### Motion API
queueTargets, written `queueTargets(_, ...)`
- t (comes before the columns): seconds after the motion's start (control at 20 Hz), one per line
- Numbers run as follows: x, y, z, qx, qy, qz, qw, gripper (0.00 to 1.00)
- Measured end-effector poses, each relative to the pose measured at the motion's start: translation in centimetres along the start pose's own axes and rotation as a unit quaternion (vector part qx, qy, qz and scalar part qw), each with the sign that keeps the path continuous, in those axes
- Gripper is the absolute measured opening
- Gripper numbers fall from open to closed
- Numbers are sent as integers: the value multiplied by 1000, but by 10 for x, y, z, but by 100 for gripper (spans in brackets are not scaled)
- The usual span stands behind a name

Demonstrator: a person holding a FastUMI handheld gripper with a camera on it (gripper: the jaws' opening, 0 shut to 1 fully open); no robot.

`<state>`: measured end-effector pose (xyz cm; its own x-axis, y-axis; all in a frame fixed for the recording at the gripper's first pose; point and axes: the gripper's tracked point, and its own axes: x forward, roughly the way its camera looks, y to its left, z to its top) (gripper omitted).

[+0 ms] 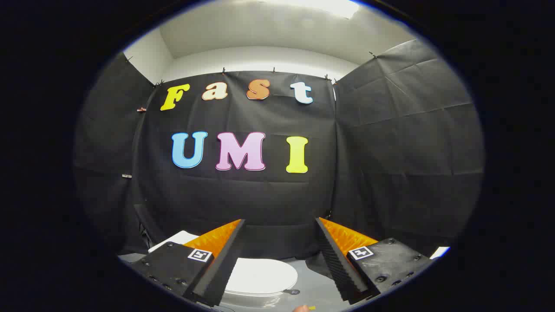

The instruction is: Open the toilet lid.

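Single view — a fisheye camera rode on the claw (279, 225) and faced forward along its two fingers (221, 260), which stood wide apart at the bottom of the field. It sat high and looked roughly level at the booth wall (243, 195), with the ceiling (269, 34) above. The toilet lid (260, 275) lay low between the fingers, closed, below and ahead of the lens — not close. The floor (312, 288) showed beside it.

One toilet (259, 281) with one closed lid (260, 275).
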<state>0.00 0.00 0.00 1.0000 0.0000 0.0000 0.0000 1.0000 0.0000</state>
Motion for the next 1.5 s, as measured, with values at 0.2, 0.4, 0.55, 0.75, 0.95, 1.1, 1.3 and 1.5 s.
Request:
queueTargets(0.2,-1,0,7,-7,-9,-2,1000,98)
queueTargets(0.4,-3,-1,8,-11,-11,-3,1000,98)
queueTargets(0.55,-3,1,6,-10,-10,0,1000,98)
queueTargets(0.75,-2,-1,8,-9,-15,-2,1000,98)
queueTargets(0.95,0,0,5,-11,-18,-2,1000,98)
queueTargets(1.1,5,-2,-3,-9,-18,-7,1000,98)
queueTargets(1.3,16,-6,-22,-14,-14,-13,1000,98)
queueTargets(1.5,25,-2,-40,-19,-15,-3,1000,98)
